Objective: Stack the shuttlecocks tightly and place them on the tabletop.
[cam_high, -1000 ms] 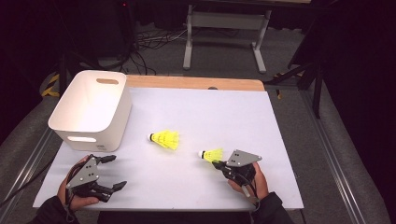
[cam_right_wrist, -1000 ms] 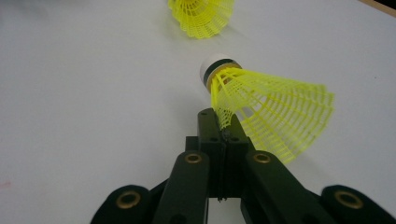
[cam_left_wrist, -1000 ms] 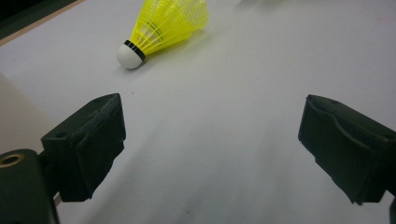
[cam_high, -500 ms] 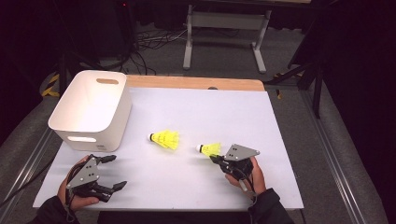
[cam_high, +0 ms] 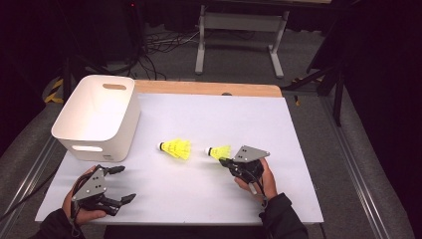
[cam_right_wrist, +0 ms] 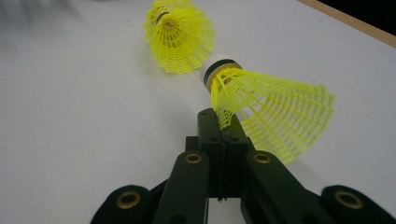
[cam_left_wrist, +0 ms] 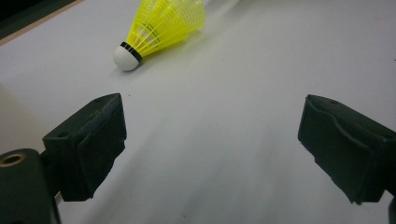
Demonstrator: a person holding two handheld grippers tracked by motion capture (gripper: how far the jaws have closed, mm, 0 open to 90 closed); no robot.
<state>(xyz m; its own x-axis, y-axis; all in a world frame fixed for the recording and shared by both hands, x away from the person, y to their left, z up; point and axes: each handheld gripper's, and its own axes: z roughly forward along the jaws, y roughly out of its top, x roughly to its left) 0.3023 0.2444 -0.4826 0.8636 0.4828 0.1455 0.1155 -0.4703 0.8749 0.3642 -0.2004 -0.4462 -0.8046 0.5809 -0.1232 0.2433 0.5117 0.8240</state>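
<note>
Right tool [cam_high: 225,160] carrying one yellow plastic mesh shuttlecock [cam_high: 219,151] leftward.
Jaws pinch its skirt rim; since a second ago it has neared the second shuttlecock [cam_high: 175,148] ahead, toward the white plastic bin [cam_high: 94,117]. Left tool [cam_high: 123,183] spread, idle on bench [cam_high: 209,199].

Yellow plastic mesh shuttlecock [cam_right_wrist: 275,112], matt white table [cam_high: 298,124], smooth white plastic bin [cam_high: 94,117]

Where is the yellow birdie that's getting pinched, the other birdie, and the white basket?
pinched shuttlecock [cam_right_wrist: 275,105], right gripper view, on its yellow mesh skirt.
other shuttlecock [cam_high: 177,148], high view, on the middle of its skirt.
white basket [cam_high: 102,130], high view, on its front wall.
</note>
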